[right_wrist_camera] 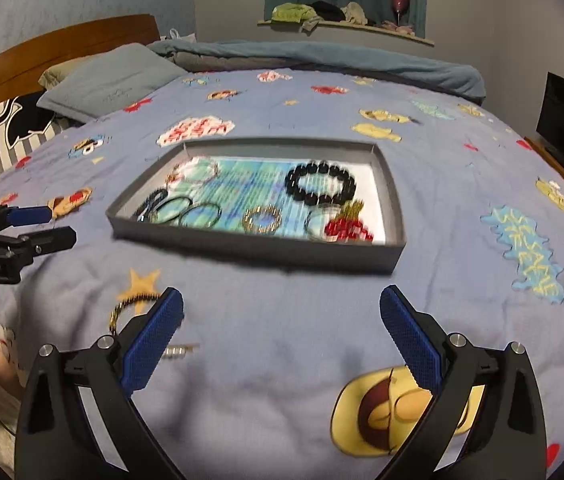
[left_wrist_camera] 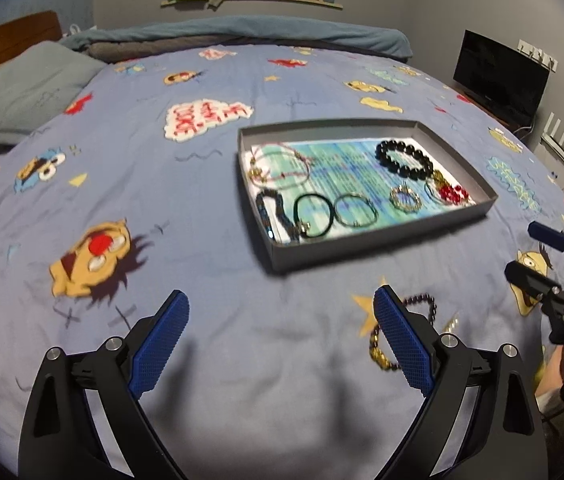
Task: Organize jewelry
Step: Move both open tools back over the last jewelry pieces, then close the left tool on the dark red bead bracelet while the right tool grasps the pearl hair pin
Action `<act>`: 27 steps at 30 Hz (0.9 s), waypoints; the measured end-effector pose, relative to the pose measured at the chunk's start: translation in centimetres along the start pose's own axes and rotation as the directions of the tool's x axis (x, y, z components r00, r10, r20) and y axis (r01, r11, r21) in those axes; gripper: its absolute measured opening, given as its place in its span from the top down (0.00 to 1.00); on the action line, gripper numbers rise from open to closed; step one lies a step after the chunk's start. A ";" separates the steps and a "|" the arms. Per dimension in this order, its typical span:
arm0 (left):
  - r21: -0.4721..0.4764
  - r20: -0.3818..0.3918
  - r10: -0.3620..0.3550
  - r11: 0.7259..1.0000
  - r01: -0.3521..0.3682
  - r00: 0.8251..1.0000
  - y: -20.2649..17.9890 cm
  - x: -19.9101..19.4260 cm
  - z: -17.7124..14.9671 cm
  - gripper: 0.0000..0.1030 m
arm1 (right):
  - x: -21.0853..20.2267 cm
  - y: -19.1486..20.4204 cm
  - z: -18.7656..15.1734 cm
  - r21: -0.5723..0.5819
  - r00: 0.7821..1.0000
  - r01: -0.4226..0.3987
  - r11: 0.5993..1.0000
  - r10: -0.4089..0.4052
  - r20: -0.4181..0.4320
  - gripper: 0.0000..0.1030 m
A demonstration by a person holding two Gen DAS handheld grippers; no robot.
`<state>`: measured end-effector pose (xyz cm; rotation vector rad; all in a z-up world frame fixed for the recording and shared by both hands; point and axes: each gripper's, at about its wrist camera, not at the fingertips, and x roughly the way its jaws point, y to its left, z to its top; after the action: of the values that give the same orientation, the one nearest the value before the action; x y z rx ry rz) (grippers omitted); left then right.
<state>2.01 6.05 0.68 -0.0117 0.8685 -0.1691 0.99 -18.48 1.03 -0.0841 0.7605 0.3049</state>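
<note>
Between the wide-apart fingers of the left gripper point(left_wrist_camera: 281, 308) and right gripper point(right_wrist_camera: 282, 304) lies bare bedspread point(left_wrist_camera: 202, 184), a beaded bracelet point(left_wrist_camera: 422, 304) peeking beside the left's pad, the grey tray point(right_wrist_camera: 242, 246) of bracelets beyond, the striped cushion point(right_wrist_camera: 6, 136) showing rightside only.

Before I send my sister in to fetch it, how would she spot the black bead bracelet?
On the bed's blue cartoon bedspread sits a shallow grey box. The black bead bracelet lies at its far right end: one ring of large glossy black beads, chunkier than the thin hoops beside it.
</note>
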 end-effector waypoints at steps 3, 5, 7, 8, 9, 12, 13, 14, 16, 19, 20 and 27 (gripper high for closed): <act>0.005 -0.022 0.007 1.000 -0.006 1.000 -0.3 0.4 -0.9 0.10 | 0.3 0.4 -1.1 -0.008 1.000 -0.005 1.000 0.005 -0.018 0.05; 0.007 -0.037 0.009 1.000 -0.009 0.999 -0.5 0.7 -1.5 0.10 | 0.4 0.7 -1.6 -0.016 1.000 -0.011 1.000 0.010 -0.029 0.05; 0.007 -0.046 0.007 1.000 -0.007 0.999 -0.7 0.9 -2.1 0.10 | 0.4 0.8 -2.2 -0.020 0.999 -0.011 1.000 0.010 -0.032 0.05; 0.007 -0.049 0.006 1.000 -0.006 0.999 -0.8 0.9 -2.2 0.10 | 0.4 0.9 -2.4 -0.021 0.999 -0.012 1.000 0.011 -0.034 0.05; 0.007 -0.054 0.004 1.000 -0.003 0.999 -0.9 1.0 -2.5 0.10 | 0.5 0.9 -2.6 -0.020 0.999 -0.013 1.000 0.013 -0.036 0.05; 0.002 -0.061 -0.020 1.000 0.020 0.998 -1.5 1.2 -3.2 0.10 | 0.6 1.2 -3.4 -0.022 0.999 -0.028 0.999 0.027 -0.041 0.05; 0.003 -0.067 -0.031 1.000 0.031 0.997 -1.7 1.4 -3.4 0.10 | 0.8 1.5 -3.7 -0.029 0.998 -0.034 0.999 0.033 -0.047 0.05; 0.007 -0.073 -0.038 0.999 0.038 0.997 -2.0 1.6 -3.7 0.10 | 0.9 1.7 -3.9 -0.036 0.998 -0.037 0.999 0.035 -0.051 0.05; 0.012 -0.080 -0.057 0.998 0.058 0.995 -2.6 1.9 -4.0 0.10 | 1.0 2.1 -4.3 -0.056 0.998 -0.043 0.997 0.040 -0.056 0.05; 0.017 -0.087 -0.075 0.997 0.077 0.993 -3.3 2.3 -4.2 0.17 | 1.0 2.5 -4.7 -0.078 0.997 -0.053 0.996 0.048 -0.056 0.05; 0.020 -0.088 -0.079 0.997 0.081 0.993 -3.5 2.3 -4.2 0.21 | 1.0 2.6 -4.8 -0.083 0.997 -0.054 0.995 0.050 -0.056 0.05; 0.049 -0.090 -0.115 0.992 0.120 0.989 -4.9 2.8 -3.7 0.59 | 1.2 2.8 -4.9 -0.093 0.996 -0.078 0.993 0.073 -0.060 0.05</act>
<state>0.24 1.03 -3.45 -0.0043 0.9506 -0.3054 -2.33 -16.46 -3.27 -0.1545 0.8068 0.4122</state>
